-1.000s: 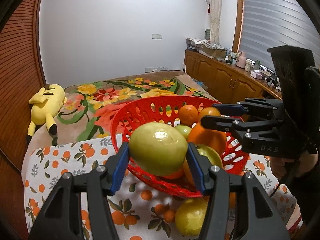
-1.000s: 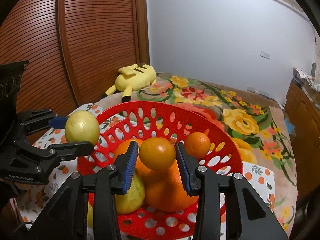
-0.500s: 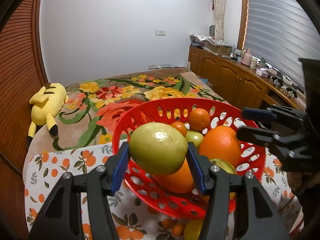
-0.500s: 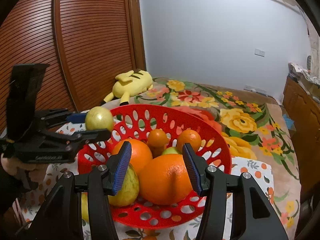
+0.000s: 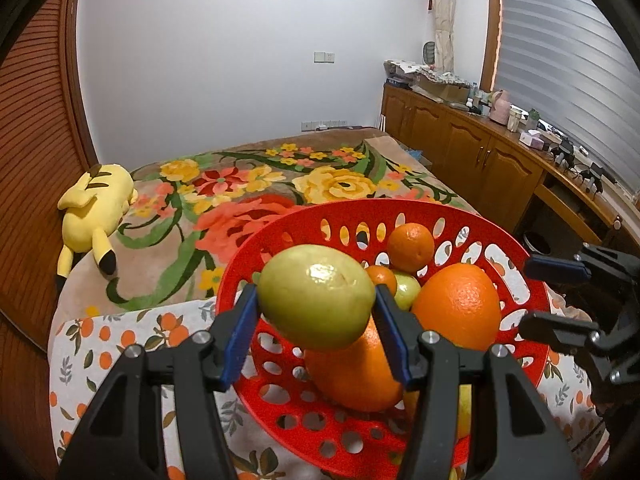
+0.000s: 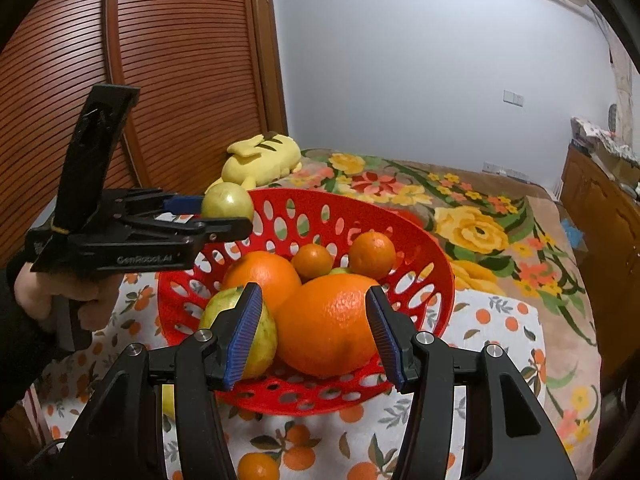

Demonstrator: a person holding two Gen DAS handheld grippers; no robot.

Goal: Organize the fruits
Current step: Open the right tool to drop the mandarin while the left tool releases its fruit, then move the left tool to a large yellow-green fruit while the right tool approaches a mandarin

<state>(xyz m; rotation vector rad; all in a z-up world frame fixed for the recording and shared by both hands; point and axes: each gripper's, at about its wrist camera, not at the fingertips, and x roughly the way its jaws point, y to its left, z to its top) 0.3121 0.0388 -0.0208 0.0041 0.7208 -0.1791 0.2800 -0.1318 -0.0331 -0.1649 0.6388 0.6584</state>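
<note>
My left gripper [image 5: 316, 322] is shut on a yellow-green lemon [image 5: 316, 296] and holds it above the near left rim of the red basket [image 5: 472, 224]. In the right wrist view the left gripper [image 6: 218, 212] holds the lemon [image 6: 227, 201] over the basket [image 6: 424, 240]. My right gripper [image 6: 314, 334] is open and empty, in front of the basket. The basket holds two big oranges [image 6: 326, 320], two small tangerines [image 6: 372, 254] and a pear [image 6: 262, 340].
The basket stands on a table with an orange-print cloth [image 6: 500, 332]. A yellow fruit [image 6: 168, 400] lies on the cloth by the basket. Behind is a floral bed [image 5: 256, 184] with a yellow plush toy [image 5: 96, 208]. Wooden cabinets [image 5: 472, 148] line the right wall.
My right gripper let go of a small tangerine into the basket, opened and drew back. My left gripper kept the lemon and shifted slightly over the basket rim.
</note>
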